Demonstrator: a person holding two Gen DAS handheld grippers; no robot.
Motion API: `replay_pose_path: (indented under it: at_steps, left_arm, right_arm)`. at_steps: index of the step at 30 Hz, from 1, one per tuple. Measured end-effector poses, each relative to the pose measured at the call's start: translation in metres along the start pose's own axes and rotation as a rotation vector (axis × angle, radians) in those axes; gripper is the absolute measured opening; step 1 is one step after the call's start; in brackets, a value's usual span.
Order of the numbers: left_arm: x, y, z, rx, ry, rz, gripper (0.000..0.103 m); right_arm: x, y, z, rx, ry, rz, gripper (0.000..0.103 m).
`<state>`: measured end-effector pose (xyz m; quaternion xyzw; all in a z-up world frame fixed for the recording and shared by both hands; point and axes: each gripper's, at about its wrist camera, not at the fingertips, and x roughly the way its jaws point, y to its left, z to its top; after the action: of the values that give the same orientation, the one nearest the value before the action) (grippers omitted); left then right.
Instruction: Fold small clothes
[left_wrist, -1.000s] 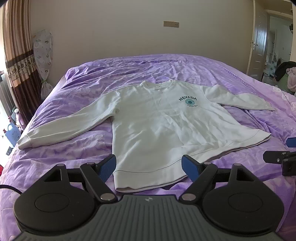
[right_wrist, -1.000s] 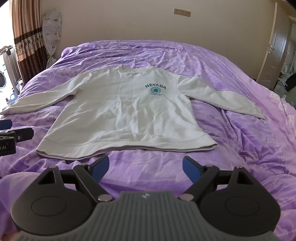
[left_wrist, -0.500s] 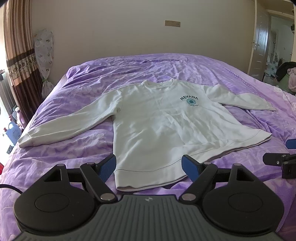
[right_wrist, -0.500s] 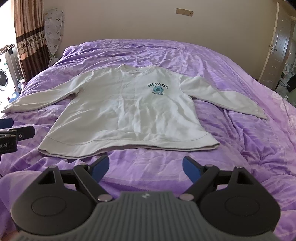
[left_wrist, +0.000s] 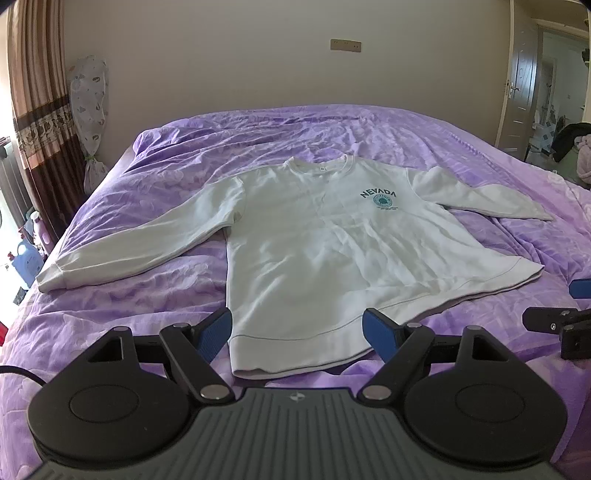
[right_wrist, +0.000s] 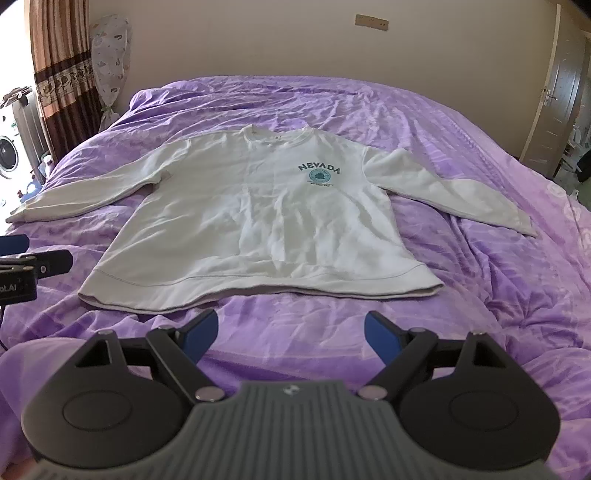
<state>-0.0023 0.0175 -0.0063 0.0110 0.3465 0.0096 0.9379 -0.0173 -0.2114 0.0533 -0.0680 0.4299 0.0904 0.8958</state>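
Observation:
A white long-sleeved sweatshirt (left_wrist: 332, 251) with a teal "NEVADA" print lies flat, face up, on the purple bedspread (left_wrist: 147, 295), both sleeves spread out to the sides. It also shows in the right wrist view (right_wrist: 266, 229). My left gripper (left_wrist: 297, 330) is open and empty, just above the near left part of the hem. My right gripper (right_wrist: 290, 332) is open and empty, a little short of the hem's middle. Each gripper shows at the edge of the other's view.
The bed fills most of the room ahead, with a beige wall behind it. A brown curtain (left_wrist: 37, 110) and a blue bottle (left_wrist: 27, 258) stand at the left. A door (left_wrist: 521, 92) is at the right.
Both grippers have drifted slightly, so the sweatshirt sits a touch lower and more to the right in both views. The sweatshirt itself has not moved. Both grippers stay open.

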Motion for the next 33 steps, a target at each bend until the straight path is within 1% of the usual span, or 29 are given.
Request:
replay_pose_path:
  at_steps: [15,18,20,23,25,28,31,33]
  left_arm:
    - [0.001,0.000,-0.001,0.001,0.002,0.000,0.094]
    - [0.003,0.002,0.001,0.007,0.002,0.018,0.093]
    - [0.004,0.006,0.006,0.016,-0.007,0.035,0.090]
    - [0.003,0.019,0.020,0.024,-0.016,0.041,0.085]
    - [0.002,0.030,0.030,0.040,-0.030,0.038,0.084]
    - [0.001,0.048,0.049,0.061,-0.043,0.072,0.083]
    - [0.003,0.071,0.063,0.070,-0.044,0.088,0.083]
    - [0.007,0.090,0.072,0.057,-0.035,0.106,0.081]
  right_arm:
    - [0.001,0.002,-0.001,0.000,0.008,0.005,0.083]
    - [0.002,0.001,-0.001,-0.004,0.012,0.008,0.083]
    - [0.004,0.001,-0.001,-0.017,0.017,0.008,0.083]
    - [0.009,0.002,0.006,-0.048,0.027,-0.001,0.083]
    - [0.013,0.003,0.012,-0.074,0.028,-0.016,0.083]
    - [0.020,0.004,0.025,-0.115,0.031,-0.040,0.083]
    - [0.027,0.000,0.046,-0.154,0.041,-0.030,0.083]
    - [0.029,-0.004,0.061,-0.175,0.031,-0.008,0.083]
